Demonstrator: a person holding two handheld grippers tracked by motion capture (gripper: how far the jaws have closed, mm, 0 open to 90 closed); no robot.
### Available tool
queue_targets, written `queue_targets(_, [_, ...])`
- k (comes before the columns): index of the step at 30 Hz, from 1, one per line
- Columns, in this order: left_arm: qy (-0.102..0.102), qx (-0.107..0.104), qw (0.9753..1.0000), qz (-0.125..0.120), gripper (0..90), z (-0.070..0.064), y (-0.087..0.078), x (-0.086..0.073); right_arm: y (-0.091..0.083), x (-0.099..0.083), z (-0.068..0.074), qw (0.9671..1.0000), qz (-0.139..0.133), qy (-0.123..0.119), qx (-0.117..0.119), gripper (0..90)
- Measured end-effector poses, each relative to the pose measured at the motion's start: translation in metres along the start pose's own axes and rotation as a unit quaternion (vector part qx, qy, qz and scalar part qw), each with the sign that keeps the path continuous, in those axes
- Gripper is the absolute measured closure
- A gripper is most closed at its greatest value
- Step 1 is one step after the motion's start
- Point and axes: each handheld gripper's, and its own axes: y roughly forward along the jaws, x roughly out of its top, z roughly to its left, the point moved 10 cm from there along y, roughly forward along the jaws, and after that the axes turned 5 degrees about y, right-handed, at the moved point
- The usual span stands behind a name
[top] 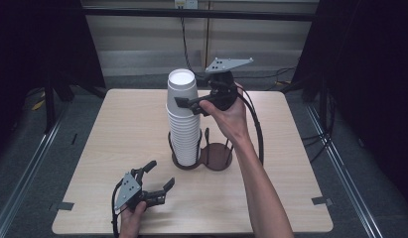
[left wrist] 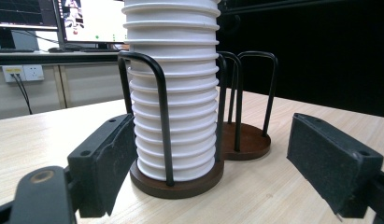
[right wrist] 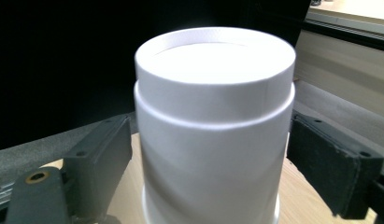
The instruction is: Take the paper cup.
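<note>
Top cup (right wrist: 213, 116) sits between the right gripper's (right wrist: 213, 158) spread jaws.

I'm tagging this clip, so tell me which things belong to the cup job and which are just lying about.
In the job: stack of white cups; top cup; two-ring holder; right tool around the top cup; left tool.

Lying about: tape marks; floor cables.

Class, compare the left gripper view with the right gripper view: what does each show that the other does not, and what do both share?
Left gripper view alone: the cup holder with its wire posts and dark round bases, one base bare, plus the monitor behind. Right gripper view alone: the top cup, upside down, its flat bottom uppermost, between the open jaws of the right gripper; contact cannot be told. Both share: the white stack of cups, the wooden table and open black jaws.
</note>
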Motion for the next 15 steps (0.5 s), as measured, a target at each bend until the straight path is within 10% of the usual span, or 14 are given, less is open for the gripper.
queue_targets(15, [0.001, -0.001, 1.0000, 0.000, 15.5, 0.000, 0.000, 0.000, 0.014, 0.013, 0.003, 1.0000, 0.001, -0.006, -0.003, 19.4])
